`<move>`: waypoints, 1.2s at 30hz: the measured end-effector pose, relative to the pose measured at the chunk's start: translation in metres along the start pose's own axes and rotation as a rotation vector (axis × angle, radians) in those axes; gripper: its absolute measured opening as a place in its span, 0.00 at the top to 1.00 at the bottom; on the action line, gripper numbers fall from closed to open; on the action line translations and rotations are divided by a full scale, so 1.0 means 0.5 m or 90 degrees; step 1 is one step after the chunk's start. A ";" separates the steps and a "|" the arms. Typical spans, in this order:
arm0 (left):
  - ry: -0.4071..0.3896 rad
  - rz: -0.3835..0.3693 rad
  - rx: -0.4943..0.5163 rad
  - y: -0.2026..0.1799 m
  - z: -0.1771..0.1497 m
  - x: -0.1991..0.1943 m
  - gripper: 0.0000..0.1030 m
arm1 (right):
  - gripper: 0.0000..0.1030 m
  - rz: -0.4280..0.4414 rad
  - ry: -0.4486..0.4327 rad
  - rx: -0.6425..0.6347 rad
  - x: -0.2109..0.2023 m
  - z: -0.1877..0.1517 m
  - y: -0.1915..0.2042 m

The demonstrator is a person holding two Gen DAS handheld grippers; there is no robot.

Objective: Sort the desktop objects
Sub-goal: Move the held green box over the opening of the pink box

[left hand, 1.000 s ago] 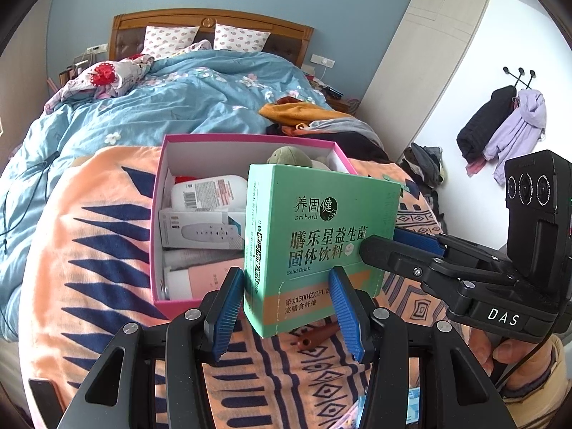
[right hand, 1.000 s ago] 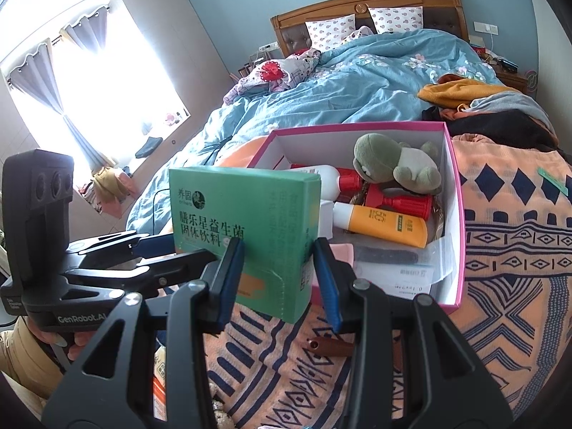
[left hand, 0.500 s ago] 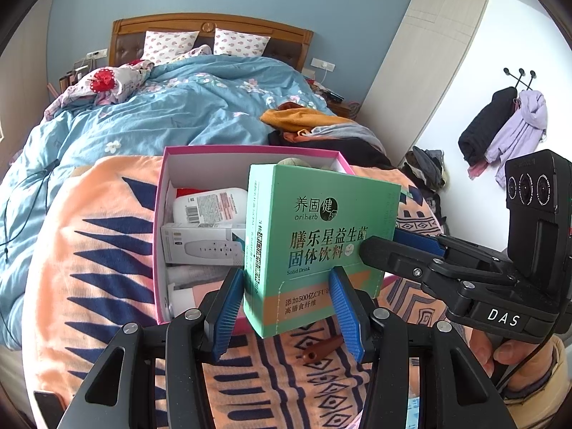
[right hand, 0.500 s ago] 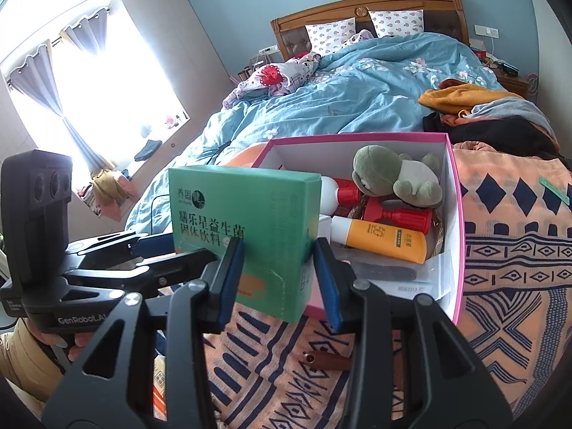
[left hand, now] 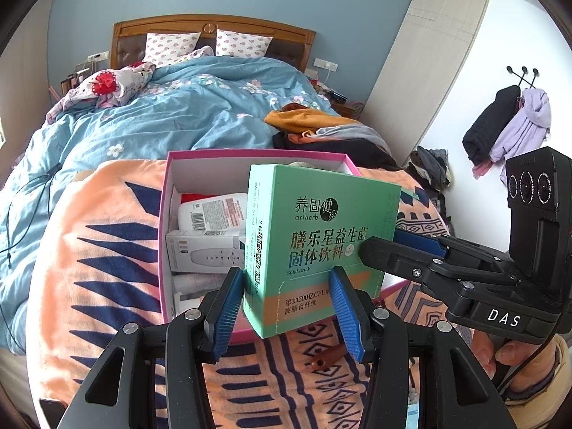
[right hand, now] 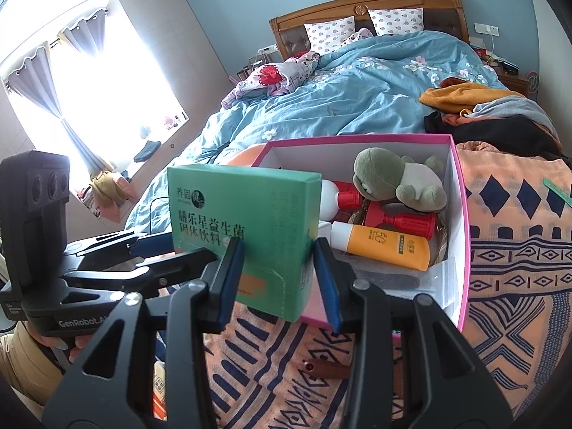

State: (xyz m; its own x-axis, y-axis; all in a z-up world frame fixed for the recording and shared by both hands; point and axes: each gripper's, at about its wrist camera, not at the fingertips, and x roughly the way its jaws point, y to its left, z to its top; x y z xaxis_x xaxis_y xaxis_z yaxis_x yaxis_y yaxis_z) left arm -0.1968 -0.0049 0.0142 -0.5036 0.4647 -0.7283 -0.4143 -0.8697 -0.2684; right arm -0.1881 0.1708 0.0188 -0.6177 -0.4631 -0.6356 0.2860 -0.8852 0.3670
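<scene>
Both grippers, left gripper [left hand: 287, 307] and right gripper [right hand: 279, 279], pinch the green carton [left hand: 321, 246] above the pink box [left hand: 164, 236]; it looks light, stiff, crushable, best held by its edges.

bright daylight blows out the window [right hand: 89, 82]; both views stay sharp, fisheye-bent, with dark corners.

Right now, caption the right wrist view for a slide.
Both grippers hold a green box before a pink bin of toiletries.

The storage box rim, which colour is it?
Pink; the storage box rim shows best in the right wrist view.
</scene>
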 end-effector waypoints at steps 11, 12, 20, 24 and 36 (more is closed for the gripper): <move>0.001 0.005 -0.002 0.010 0.010 0.009 0.51 | 0.58 0.000 0.001 -0.001 0.016 0.011 -0.004; 0.001 0.005 -0.003 0.011 0.011 0.010 0.51 | 0.58 0.000 0.001 -0.001 0.018 0.012 -0.005; 0.001 0.007 -0.004 0.018 0.020 0.016 0.51 | 0.58 0.001 0.002 0.001 0.028 0.019 -0.009; 0.002 0.007 -0.005 0.023 0.025 0.021 0.51 | 0.58 0.001 0.002 0.002 0.034 0.023 -0.011; 0.004 0.009 -0.008 0.035 0.040 0.033 0.51 | 0.58 -0.001 0.002 0.002 0.049 0.035 -0.013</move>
State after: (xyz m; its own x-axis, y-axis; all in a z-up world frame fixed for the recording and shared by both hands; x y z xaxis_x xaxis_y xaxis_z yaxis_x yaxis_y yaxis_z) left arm -0.2272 -0.0093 0.0101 -0.5046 0.4518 -0.7357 -0.3980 -0.8779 -0.2662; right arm -0.2179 0.1663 0.0128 -0.6153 -0.4625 -0.6383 0.2827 -0.8854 0.3691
